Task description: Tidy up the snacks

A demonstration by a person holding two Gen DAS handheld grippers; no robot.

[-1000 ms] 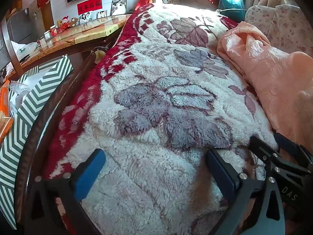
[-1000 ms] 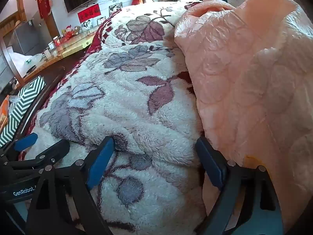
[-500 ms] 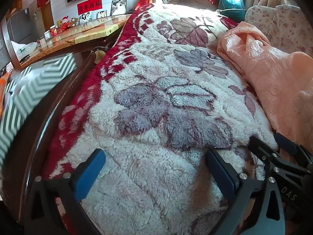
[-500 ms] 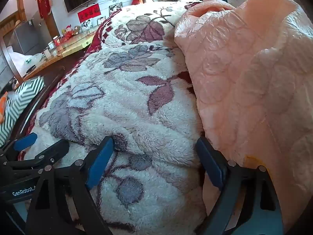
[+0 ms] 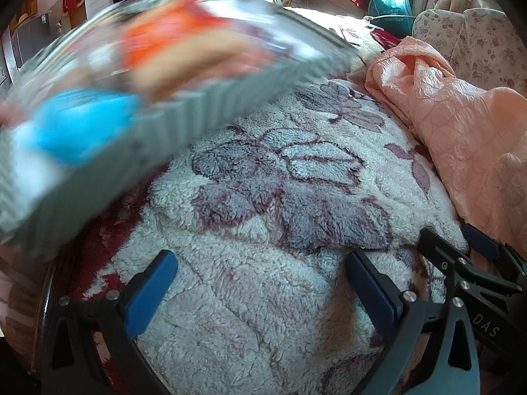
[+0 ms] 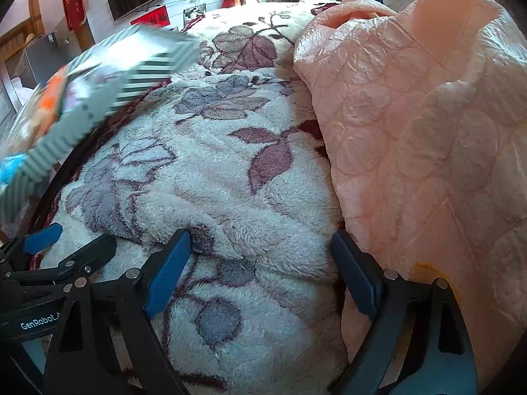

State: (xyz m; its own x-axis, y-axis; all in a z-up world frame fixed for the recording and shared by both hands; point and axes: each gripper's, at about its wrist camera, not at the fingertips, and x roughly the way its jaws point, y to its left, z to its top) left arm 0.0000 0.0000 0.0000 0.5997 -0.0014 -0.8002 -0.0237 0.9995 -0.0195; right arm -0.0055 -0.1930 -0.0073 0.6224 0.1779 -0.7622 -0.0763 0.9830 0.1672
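While the striped box (image 5: 184, 105) of snacks (image 5: 184, 42) swept blurred through the upper left of frame, my left gripper (image 5: 260, 293) and right gripper (image 6: 260, 270) hung released and empty over the floral blanket (image 5: 263, 230), so I judged sorting unstarted, needing the box settled first.

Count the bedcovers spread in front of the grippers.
2. The floral fleece blanket lies under both open grippers, left gripper and right gripper. The peach quilt is bunched along its right side. More may sit beneath, hidden.
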